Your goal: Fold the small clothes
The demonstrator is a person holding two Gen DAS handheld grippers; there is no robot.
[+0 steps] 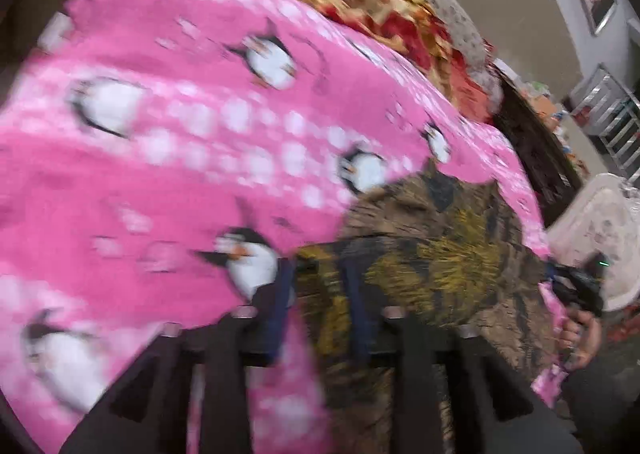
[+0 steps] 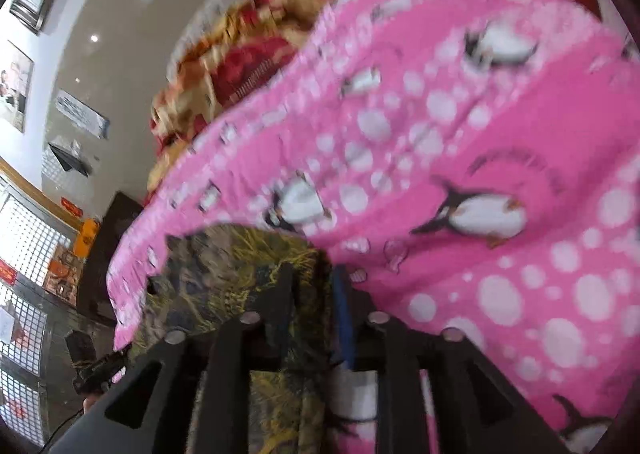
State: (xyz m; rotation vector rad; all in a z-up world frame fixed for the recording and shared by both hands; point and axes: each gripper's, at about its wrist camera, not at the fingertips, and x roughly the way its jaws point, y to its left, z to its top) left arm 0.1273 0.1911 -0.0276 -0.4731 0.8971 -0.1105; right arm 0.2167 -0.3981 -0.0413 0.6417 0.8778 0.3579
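Note:
A pink fleece garment [image 1: 168,142] printed with penguins and white dots lies spread and blurred over a brown and yellow patterned cover [image 1: 440,254]. My left gripper [image 1: 320,294] stands at its near edge, fingers apart, with the cover showing in the gap and pink cloth beside the left finger [image 1: 282,294]. In the right wrist view the same garment [image 2: 460,158] fills the right side. My right gripper [image 2: 316,294] is open too, the garment's edge lying over its blue-padded finger [image 2: 344,314]. Each gripper shows small in the other's view: right [image 1: 576,286], left [image 2: 96,366].
A red and gold blanket [image 1: 380,6] is heaped behind the garment. Dark wooden furniture [image 1: 532,142] and a white plastic container [image 1: 600,222] stand to the right. A person's hand [image 1: 580,338] holds the right gripper. Wire-grid racks [image 2: 24,238] line the far wall.

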